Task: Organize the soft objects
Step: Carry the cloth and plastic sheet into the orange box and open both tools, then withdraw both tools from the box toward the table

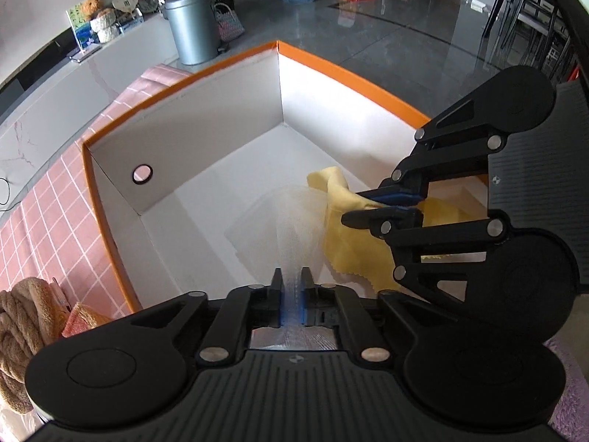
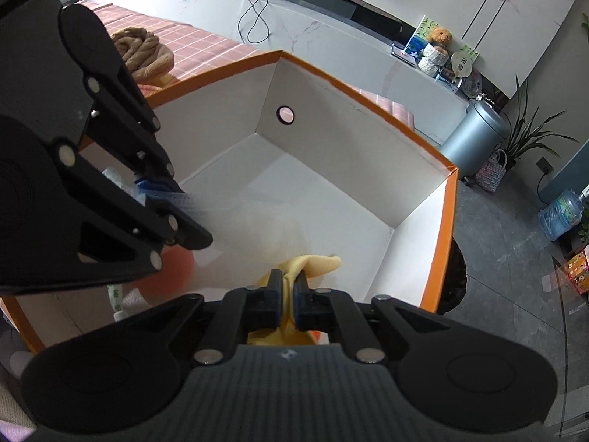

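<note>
From the left wrist view, the left claw (image 1: 292,280) points down into a big open box (image 1: 184,118) with orange rim and plain white inner walls, one wall pierced by a round finger hole. Its blue-padded jaws stand slightly apart with a sheer white mesh cloth (image 1: 294,221) running up between them; whether the pads still press on it I cannot tell. The mesh fans out thin and see-through over the box floor. To the right, the right claw (image 1: 359,206) reaches in sideways, pinched shut on a soft yellow cloth (image 1: 346,235) with zigzag-cut edges that droops onto the floor beside the mesh. The box sits on a desk under a pink checked cover (image 1: 48,199); a thick tan braided rope (image 1: 18,328) lies at the near left. Far off stand a grey metal bin (image 1: 191,25) and a water bottle on the glossy floor.

From the right wrist view, the right claw (image 2: 289,280) is closed on the yellow cloth (image 2: 316,263), which bunches out beyond the tips. The left claw (image 2: 191,217) crosses in from the left, mesh (image 2: 235,213) trailing hazily from it. Beyond the box (image 2: 438,235), the braided rope (image 2: 143,51) rests on the checked cover.
</note>
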`<state>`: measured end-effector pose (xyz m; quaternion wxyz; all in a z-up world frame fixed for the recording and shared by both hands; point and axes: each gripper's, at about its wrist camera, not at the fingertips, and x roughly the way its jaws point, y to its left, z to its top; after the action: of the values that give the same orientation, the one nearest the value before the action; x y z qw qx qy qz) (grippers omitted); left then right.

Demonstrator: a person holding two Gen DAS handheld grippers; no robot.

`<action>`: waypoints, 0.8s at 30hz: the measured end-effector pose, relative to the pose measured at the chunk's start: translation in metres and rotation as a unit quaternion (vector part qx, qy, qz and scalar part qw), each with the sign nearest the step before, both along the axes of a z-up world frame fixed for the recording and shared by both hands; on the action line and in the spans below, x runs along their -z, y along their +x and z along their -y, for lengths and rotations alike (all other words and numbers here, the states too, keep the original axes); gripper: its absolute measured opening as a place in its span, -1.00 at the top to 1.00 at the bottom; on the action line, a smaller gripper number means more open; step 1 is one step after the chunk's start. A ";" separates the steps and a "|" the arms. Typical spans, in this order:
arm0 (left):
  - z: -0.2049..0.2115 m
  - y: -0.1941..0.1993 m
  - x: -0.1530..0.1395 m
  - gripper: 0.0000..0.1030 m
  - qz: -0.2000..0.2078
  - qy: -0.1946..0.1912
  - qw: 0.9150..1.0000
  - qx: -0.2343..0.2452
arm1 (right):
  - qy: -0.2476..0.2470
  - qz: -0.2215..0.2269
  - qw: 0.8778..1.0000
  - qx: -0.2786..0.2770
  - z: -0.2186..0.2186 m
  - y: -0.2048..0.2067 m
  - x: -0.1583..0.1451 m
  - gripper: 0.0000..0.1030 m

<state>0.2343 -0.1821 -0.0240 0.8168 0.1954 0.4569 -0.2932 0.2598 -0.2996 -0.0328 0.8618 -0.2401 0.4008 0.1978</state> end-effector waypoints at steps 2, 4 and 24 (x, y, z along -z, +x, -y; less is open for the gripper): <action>0.001 0.001 0.001 0.72 0.001 0.002 1.000 -0.003 | -0.004 0.000 1.000 -0.003 0.001 -0.001 -0.001 0.94; 0.001 0.001 0.002 0.52 0.000 0.005 1.000 -0.007 | -0.008 -0.001 1.000 -0.007 0.000 -0.001 -0.003 0.76; -0.039 -0.034 -0.046 -0.23 0.078 -0.089 0.991 -0.056 | -0.027 0.077 0.997 -0.010 0.010 -0.038 -0.056 -0.36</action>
<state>0.1999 -0.1433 0.0215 0.8794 0.1184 0.3739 -0.2700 0.2215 -0.3095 0.0231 0.8810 -0.2820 0.3366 0.1760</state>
